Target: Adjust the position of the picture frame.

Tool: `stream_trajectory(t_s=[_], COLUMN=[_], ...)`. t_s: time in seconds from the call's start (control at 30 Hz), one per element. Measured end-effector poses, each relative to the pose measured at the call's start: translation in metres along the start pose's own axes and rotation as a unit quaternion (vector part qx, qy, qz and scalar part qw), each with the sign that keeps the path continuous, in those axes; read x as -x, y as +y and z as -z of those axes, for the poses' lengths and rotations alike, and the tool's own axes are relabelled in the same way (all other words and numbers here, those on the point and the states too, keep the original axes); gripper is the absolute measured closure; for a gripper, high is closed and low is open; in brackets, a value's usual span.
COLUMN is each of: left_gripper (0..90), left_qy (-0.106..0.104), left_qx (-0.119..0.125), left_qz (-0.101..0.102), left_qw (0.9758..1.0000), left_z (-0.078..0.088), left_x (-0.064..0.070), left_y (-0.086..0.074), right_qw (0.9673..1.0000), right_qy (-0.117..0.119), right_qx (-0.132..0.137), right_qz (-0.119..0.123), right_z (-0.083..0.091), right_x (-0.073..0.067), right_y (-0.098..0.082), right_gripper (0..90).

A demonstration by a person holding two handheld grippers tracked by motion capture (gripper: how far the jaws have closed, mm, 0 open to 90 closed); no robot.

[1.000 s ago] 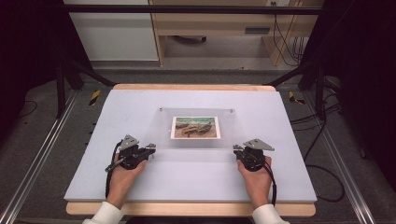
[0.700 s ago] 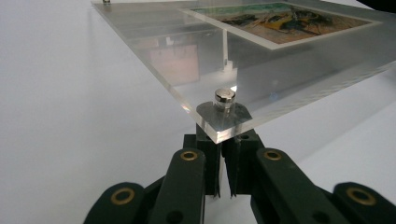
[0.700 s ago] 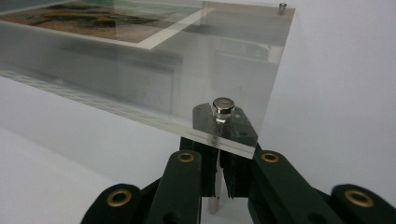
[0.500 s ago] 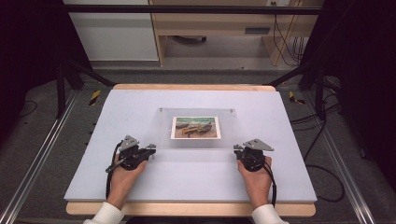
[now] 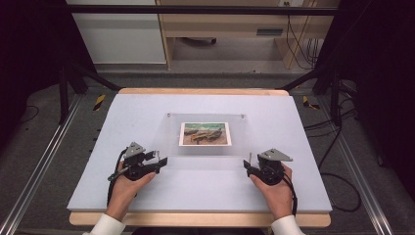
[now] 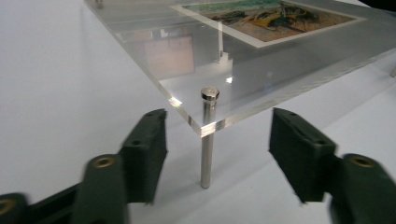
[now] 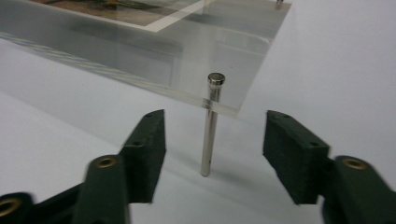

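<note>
1. Lying flat mid-counter (image 5: 147,196), the clear acrylic plate (image 5: 205,152) runs its long axis left-right on upright metal posts.
2. Left tool (image 5: 159,159): jaws, just opened wide, flank near-left post (image 6: 207,140), untouched.
3. Right tool (image 5: 249,164): jaws, just opened, flank near-right post (image 7: 211,126).

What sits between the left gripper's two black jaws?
In the left gripper view, the left gripper has just been opening; a thin metal corner post of the clear acrylic plate stands untouched between.

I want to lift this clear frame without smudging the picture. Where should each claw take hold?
Grip the two near metal corner posts, coming level from the front edge of the acrylic panel. They stand upright and bare below the panel, each between open jaws.
</note>
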State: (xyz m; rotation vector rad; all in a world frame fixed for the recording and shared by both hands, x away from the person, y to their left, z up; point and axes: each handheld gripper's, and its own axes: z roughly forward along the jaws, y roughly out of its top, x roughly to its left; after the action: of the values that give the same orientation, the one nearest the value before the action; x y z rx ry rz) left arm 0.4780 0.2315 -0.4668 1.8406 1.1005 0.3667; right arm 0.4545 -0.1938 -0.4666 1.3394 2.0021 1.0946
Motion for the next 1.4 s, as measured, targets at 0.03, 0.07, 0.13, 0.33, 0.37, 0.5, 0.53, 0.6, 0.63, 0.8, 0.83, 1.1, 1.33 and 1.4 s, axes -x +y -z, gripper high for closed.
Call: stream_trajectory(t_s=[0.03,0.07,0.13,0.33,0.37,0.5,0.53,0.6,0.63,0.8,0.83,1.1,1.33,1.4], left_gripper=[28.8,25.0,17.2,9.2,8.2,7.3,7.3,7.3,7.5,7.6,7.6,8.9,12.7,14.0], left_qy=[-0.007,-0.008,-0.015,-0.048,-0.051,-0.040,-0.037,-0.035,-0.033,-0.033,-0.034,-0.031,-0.018,-0.017], left_qx=[-0.002,0.000,0.004,0.046,0.054,0.069,0.072,0.074,0.075,0.075,0.075,0.070,0.053,0.046], left_qz=[0.008,0.014,0.013,0.012,0.008,0.009,0.009,0.008,0.007,0.003,0.002,0.002,0.008,0.011], left_qw=[0.9999,0.9999,0.9998,0.9977,0.9972,0.9968,0.9967,0.9966,0.9966,0.9966,0.9966,0.9970,0.9984,0.9987], left_z=[0.001,0.002,0.004,0.015,0.017,0.019,0.019,0.020,0.020,0.020,0.019,0.016,0.012,0.010], left_x=[-0.001,-0.002,-0.003,-0.002,-0.002,-0.003,-0.003,-0.003,-0.003,-0.001,0.000,0.000,0.000,0.000], left_y=[0.000,0.000,0.001,0.008,0.009,0.010,0.011,0.012,0.012,0.014,0.015,0.020,0.027,0.029], right_qw=[1.0000,1.0000,0.9999,0.9997,0.9996,0.9988,0.9986,0.9984,0.9983,0.9980,0.9978,0.9974,0.9986,0.9991], right_qy=[0.001,0.000,-0.002,0.006,0.008,0.007,0.006,0.003,0.002,-0.012,-0.014,-0.015,-0.008,-0.001], right_qx=[0.001,0.002,0.011,0.025,0.028,0.048,0.052,0.055,0.057,0.061,0.064,0.070,0.053,0.042], right_qz=[0.002,0.003,0.006,-0.005,-0.001,0.011,0.012,0.009,0.010,0.008,0.006,0.004,-0.001,0.002], right_z=[0.002,0.005,0.008,0.011,0.012,0.014,0.014,0.015,0.016,0.016,0.016,0.011,0.004,0.000], right_x=[0.001,0.001,0.003,0.005,0.004,0.000,0.000,-0.001,-0.001,0.002,0.002,0.002,0.001,0.001], right_y=[0.000,0.000,0.001,0.006,0.006,0.010,0.011,0.011,0.012,0.014,0.014,0.023,0.033,0.036], right_gripper=[31.2,28.3,23.0,12.3,11.8,11.5,12.1,13.0,13.8,16.3,17.2,20.0,23.2,23.5])
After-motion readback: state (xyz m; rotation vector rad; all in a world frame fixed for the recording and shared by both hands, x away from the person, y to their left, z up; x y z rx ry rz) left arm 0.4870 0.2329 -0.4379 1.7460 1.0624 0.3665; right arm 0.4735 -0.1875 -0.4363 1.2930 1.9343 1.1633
